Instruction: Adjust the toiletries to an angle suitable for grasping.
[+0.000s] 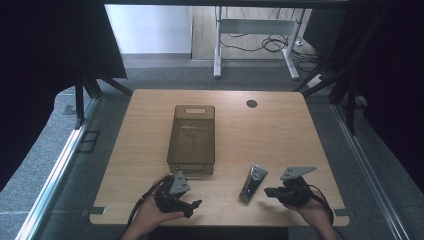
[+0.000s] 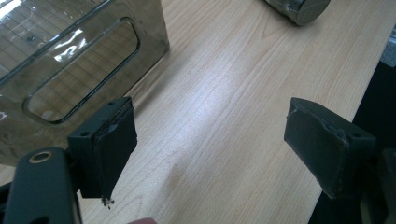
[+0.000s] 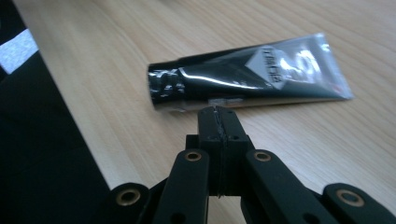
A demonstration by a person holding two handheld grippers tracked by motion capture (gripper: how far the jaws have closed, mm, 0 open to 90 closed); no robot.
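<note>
The right gripper (image 3: 218,116) has its two black jaws pressed flat together with nothing between them, and its tip sits just short of the capped end of a black squeeze tube (image 3: 247,77) that lies flat on the wooden table (image 3: 140,42). In the high view the tube (image 1: 253,182) rests near the table's front edge, between the two hands and just left of the right gripper (image 1: 270,191), with its cap toward the person and its flat crimped tail pointing away. It looks light and soft-walled, so it would likely dent under a hard squeeze, and its glossy skin may be slippery; the stiff cap and shoulder seem the surest place to grip, or else across the body's narrow width, for which the jaws would first have to part. White lettering and a pale graphic mark the tube's face, too foreshortened and glare-struck to read. The left gripper (image 2: 210,140) stands wide open and empty over bare wood, beside the handle slot of a smoky translucent bin (image 2: 70,51).
</note>
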